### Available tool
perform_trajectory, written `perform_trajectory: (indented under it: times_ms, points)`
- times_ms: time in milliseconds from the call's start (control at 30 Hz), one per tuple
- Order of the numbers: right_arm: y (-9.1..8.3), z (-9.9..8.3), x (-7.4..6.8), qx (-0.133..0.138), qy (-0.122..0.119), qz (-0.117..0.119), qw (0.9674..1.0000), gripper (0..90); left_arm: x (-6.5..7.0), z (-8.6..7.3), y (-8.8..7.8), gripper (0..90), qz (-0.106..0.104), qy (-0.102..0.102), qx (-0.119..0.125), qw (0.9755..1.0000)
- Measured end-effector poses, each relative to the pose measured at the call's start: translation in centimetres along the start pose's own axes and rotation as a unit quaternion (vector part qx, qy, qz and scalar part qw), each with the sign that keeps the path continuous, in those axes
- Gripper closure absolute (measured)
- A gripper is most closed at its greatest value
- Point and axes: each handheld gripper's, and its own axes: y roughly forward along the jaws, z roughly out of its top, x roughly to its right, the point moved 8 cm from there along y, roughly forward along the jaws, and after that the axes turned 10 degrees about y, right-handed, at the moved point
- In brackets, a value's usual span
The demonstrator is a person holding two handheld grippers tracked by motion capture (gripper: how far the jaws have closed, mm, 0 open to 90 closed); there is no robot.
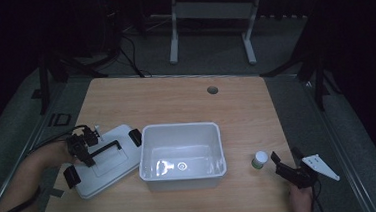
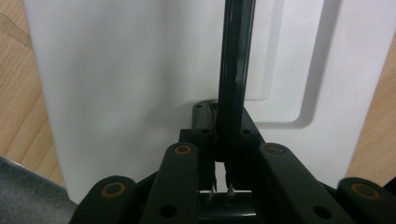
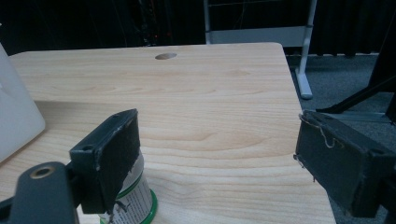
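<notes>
A white lid point(image 1: 111, 164) with a black handle point(image 1: 109, 147) lies flat on the table, left of a white bin point(image 1: 181, 179). My left gripper point(image 1: 86, 155) sits over the lid. In the left gripper view its jaws point(image 2: 223, 116) are closed on the handle point(image 2: 236, 70), with the lid point(image 2: 116, 93) beneath. A small white bottle point(image 1: 260, 159) with a green-edged label stands right of the bin. My right gripper point(image 1: 286, 157) is open just right of it. In the right gripper view the bottle point(image 3: 137, 196) stands behind the left jaw, outside the gap of the right gripper point(image 3: 219, 154).
The lid carries black clips at two ends point(image 1: 135, 137) point(image 1: 71, 177). The bin's white corner point(image 3: 14, 116) shows left of the bottle. The wooden table point(image 1: 175, 102) has a cable hole point(image 1: 212, 90) at the back. A desk frame stands on the floor behind.
</notes>
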Motion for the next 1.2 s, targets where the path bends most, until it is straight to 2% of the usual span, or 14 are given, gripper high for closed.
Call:
perform_trajectory:
  times_ms: [33, 100, 200, 233, 433, 500, 567, 633, 700, 767, 900, 1067, 1100, 1200]
  points:
    - [0.0, 0.0, 0.0, 0.0, 0.0, 0.0, 1.0, 13.3, 0.0, 0.1, -0.1, 76.7, 0.001, -0.002, 0.001, 1.0]
    - [0.0, 0.0, 0.0, -0.001, -0.001, 0.0, 1.0, 13.3, 0.0, 0.3, -0.4, 63.5, 0.008, 0.003, 0.008, 0.9999]
    - [0.0, -0.1, -0.1, -0.004, -0.002, 0.002, 1.0, 13.3, -0.1, 0.5, -1.0, 57.7, 0.018, 0.008, 0.016, 0.9997]
    - [0.0, -0.1, -0.1, -0.005, -0.001, 0.003, 1.0, 13.3, -0.2, 0.5, -1.1, 55.9, 0.019, 0.001, 0.02, 0.9996]
    - [0.3, -0.4, -0.4, -0.031, 0.002, 0.021, 0.9993, 13.4, -0.4, 0.2, -0.9, 51.5, 0.023, -0.003, 0.012, 0.9996]
    - [0.4, -0.8, -0.8, -0.056, -0.013, 0.032, 0.9978, 13.4, -0.5, 0.2, -0.7, 51.0, 0.02, -0.006, 0.013, 0.9997]
    - [0.4, -0.8, -1.2, -0.068, -0.017, 0.047, 0.9964, 13.4, -0.5, 0.1, -0.7, 51.0, 0.021, -0.006, 0.015, 0.9997]
    - [0.2, -0.6, -1.2, -0.077, -0.03, 0.046, 0.9955, 13.5, -0.4, 0.1, -0.6, 50.9, 0.022, -0.006, 0.016, 0.9996]
    - [0.2, -0.4, -1.2, -0.073, -0.034, 0.043, 0.9958, 13.5, -0.4, 0.1, -0.6, 50.2, 0.023, -0.004, 0.013, 0.9996]
    - [0.0, 0.1, -1.4, -0.094, -0.034, 0.061, 0.9931, 13.5, -0.2, 0.0, -0.6, 50.2, 0.023, -0.001, 0.012, 0.9997]
    - [0.0, -0.3, -1.7, -0.148, -0.059, 0.07, 0.9848, 13.2, -0.1, -0.1, -0.6, 50.2, 0.021, -0.003, 0.012, 0.9997]
    - [-0.1, -0.9, -2.3, -0.224, -0.08, 0.095, 0.9667, 13.1, -0.1, -0.1, -0.7, 50.2, 0.021, 0.0, 0.007, 0.9998]
    - [-0.1, -1.1, -2.3, -0.239, -0.084, 0.1, 0.9622, 13.1, -0.1, -0.1, -0.7, 50.2, 0.022, 0.001, 0.006, 0.9997]
    - [-0.2, -1.4, -2.4, -0.274, -0.11, 0.1, 0.9502, 13.1, 0.0, -0.1, -0.6, 50.2, 0.022, 0.002, 0.005, 0.9997]
